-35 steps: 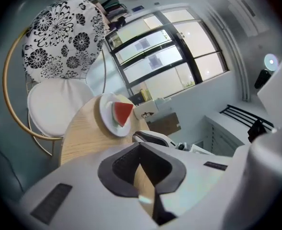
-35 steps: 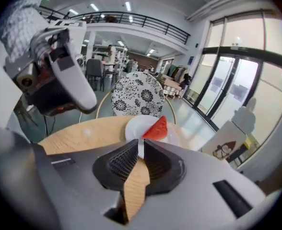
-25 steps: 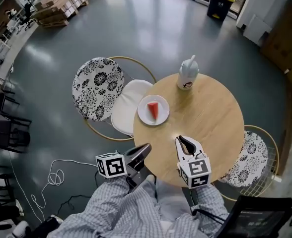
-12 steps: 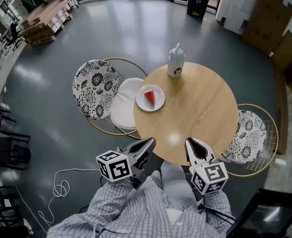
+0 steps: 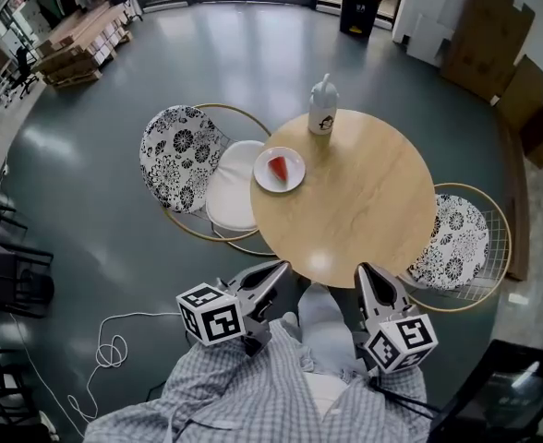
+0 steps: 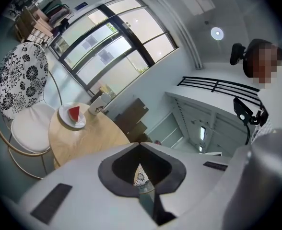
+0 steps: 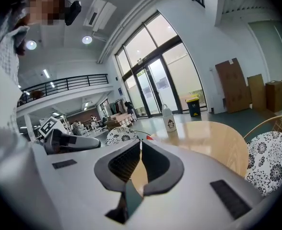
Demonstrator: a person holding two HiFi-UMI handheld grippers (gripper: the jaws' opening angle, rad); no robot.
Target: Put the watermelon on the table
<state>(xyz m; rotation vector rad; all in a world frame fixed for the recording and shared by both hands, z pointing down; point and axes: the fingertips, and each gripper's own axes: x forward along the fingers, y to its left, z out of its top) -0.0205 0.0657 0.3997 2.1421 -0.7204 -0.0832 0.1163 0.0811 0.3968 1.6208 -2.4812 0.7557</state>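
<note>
A red watermelon slice (image 5: 278, 167) lies on a white plate (image 5: 290, 179) at the far left of the round wooden table (image 5: 364, 201). In the left gripper view the slice (image 6: 74, 113) shows far ahead on its plate (image 6: 65, 121). In the right gripper view only a red corner of the slice (image 7: 149, 138) peeks past the jaws. My left gripper (image 5: 275, 269) is shut and empty, held off the table's near edge. My right gripper (image 5: 364, 271) is also shut and empty, at the near rim. Both sit close to my body, far from the plate.
A white penguin-print bottle (image 5: 322, 106) stands at the table's far edge. A floral-backed chair (image 5: 181, 158) with a white seat (image 5: 233, 192) is on the left, a floral-cushioned chair (image 5: 458, 238) on the right. A cable (image 5: 105, 347) lies on the floor.
Both grippers have drawn back from over the table to its near edge, toward my body. The table and plate now look farther away. Both grippers stayed shut.
</note>
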